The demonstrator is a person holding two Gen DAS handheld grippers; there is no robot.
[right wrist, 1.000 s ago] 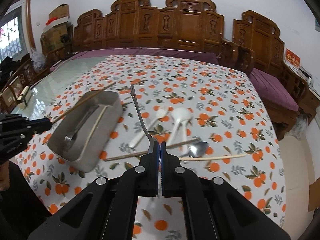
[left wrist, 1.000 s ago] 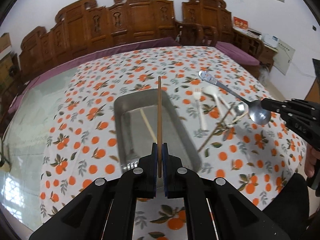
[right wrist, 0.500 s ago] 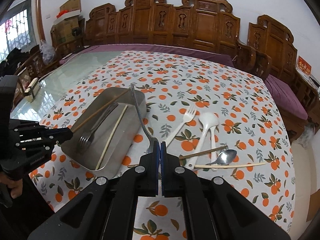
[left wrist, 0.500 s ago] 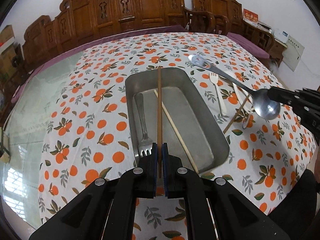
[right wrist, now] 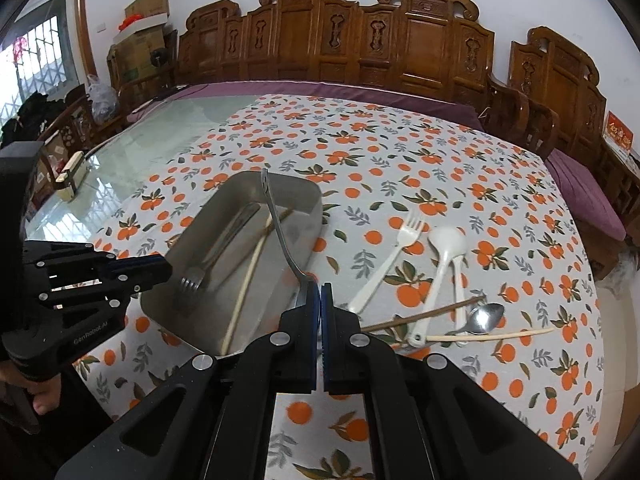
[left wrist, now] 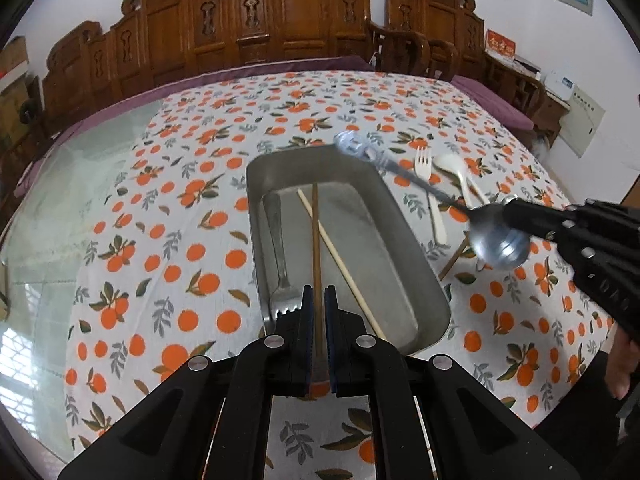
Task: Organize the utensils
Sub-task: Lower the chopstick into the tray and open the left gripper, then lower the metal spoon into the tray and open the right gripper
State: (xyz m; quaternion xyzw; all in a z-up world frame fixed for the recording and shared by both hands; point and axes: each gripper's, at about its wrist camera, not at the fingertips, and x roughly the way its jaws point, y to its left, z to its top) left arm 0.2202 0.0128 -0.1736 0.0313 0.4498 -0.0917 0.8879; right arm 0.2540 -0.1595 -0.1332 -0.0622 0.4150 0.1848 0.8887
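The left gripper (left wrist: 319, 320) is clenched on a dark brown wooden chopstick (left wrist: 315, 248), which now points along the inside of the rectangular metal tray (left wrist: 404, 224). A second ago this chopstick was higher above the tray; since then the left hand has come lower and nearer, so the far end of the chopstick is now down inside the tray, between a steel fork (left wrist: 280, 256) and a pale bamboo chopstick (left wrist: 340, 260) that already lie there. The fingers have not released it, although they seem a very little looser than before. The right gripper (right wrist: 320, 308) is closed on the bowl of a long steel spoon (right wrist: 280, 224), and it has moved sideways toward the tray, so the handle of the spoon now hangs above the open tray instead of beside it. For the task this means that two utensils are almost delivered, and I judge that both only need to be lowered and released. On the orange-patterned cloth of the desk (right wrist: 400, 152), a white plastic fork (right wrist: 388, 264), a white plastic spoon (right wrist: 440, 264), a small steel spoon (right wrist: 486, 316), another brown chopstick (right wrist: 420, 314) and another pale chopstick (right wrist: 492, 334) still wait, crossing each other.
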